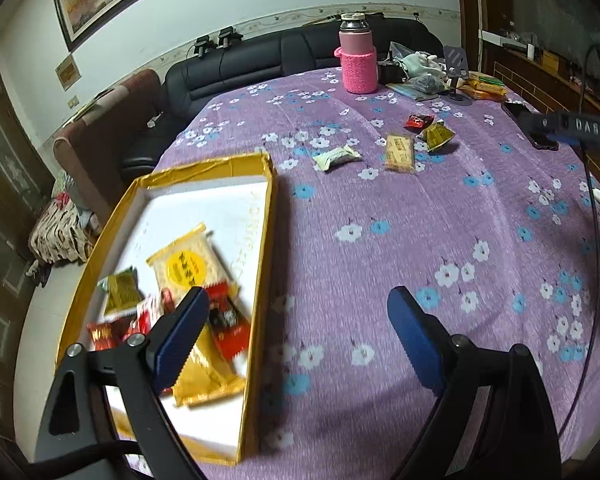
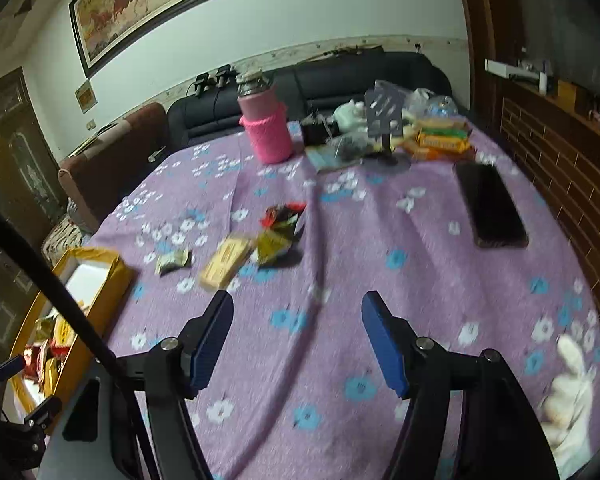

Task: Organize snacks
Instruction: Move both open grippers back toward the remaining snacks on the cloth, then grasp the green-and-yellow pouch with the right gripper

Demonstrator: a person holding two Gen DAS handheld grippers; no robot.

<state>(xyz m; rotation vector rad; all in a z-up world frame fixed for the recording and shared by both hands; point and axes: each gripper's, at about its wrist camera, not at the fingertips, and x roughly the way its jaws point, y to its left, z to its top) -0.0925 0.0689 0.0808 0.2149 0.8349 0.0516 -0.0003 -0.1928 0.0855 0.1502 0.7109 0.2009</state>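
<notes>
A gold-rimmed box (image 1: 260, 264) with a white floor lies at the table's left edge and holds several snack packets (image 1: 188, 264). It also shows at the left in the right wrist view (image 2: 112, 280). Loose on the purple cloth lie a pale green packet (image 1: 336, 158), a tan biscuit bar (image 1: 400, 152), a yellow-black packet (image 1: 438, 136) and a red packet (image 1: 418, 121). The same group shows in the right wrist view (image 2: 228, 260). My left gripper (image 1: 300, 328) is open and empty beside the box's right wall. My right gripper (image 2: 298, 336) is open and empty, short of the loose snacks.
A pink flask (image 1: 358, 60) (image 2: 266, 124) stands at the back with bags, a phone stand (image 2: 384, 120) and orange packets (image 2: 440, 140). A black phone (image 2: 490, 204) lies at the right. A black cable (image 2: 60, 292) crosses the left. A sofa stands behind the table.
</notes>
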